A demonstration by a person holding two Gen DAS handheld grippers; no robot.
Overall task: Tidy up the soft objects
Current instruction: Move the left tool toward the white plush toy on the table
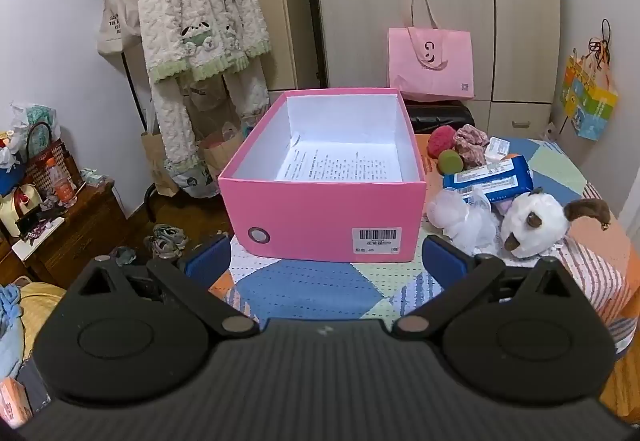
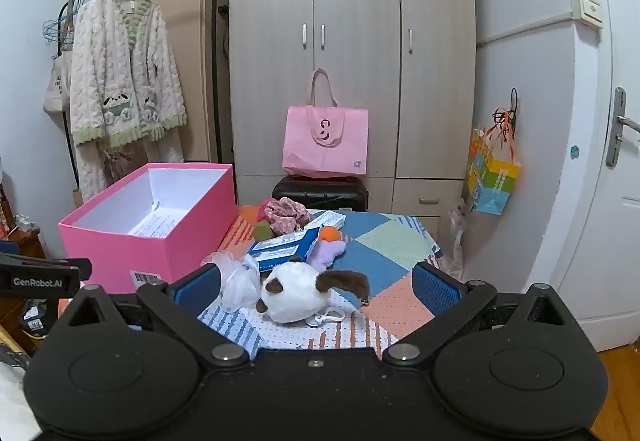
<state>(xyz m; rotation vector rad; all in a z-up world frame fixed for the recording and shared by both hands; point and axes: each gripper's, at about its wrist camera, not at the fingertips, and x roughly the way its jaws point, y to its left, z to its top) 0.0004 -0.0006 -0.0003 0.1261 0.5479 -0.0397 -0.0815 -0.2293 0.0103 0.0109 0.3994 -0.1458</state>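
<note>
An open pink box (image 1: 324,217) (image 2: 120,241) stands on the patchwork-covered table (image 1: 304,289) (image 2: 384,265), with only a printed sheet inside. My left gripper (image 1: 326,255) hovers open just short of its near wall. To the right lies a pile of soft things: a white plush dog with brown ears (image 1: 532,221) (image 2: 296,293), a white mesh puff (image 1: 464,219) (image 2: 240,281), a blue wipes pack (image 1: 492,177) (image 2: 284,247), a purple and orange plush (image 2: 328,245), a floral scrunchie (image 1: 472,145) (image 2: 286,219) and a green ball (image 1: 450,161) (image 2: 263,229). My right gripper (image 2: 316,287) is open, the dog lying between its fingers, untouched.
A black suitcase (image 2: 320,193) with a pink tote bag (image 1: 432,61) (image 2: 326,141) on it stands behind the table, before a wardrobe (image 2: 352,41). A fleece robe (image 1: 200,21) hangs on a rack at left. A cluttered wooden cabinet (image 1: 60,233) is at the far left, a door (image 2: 600,161) at right.
</note>
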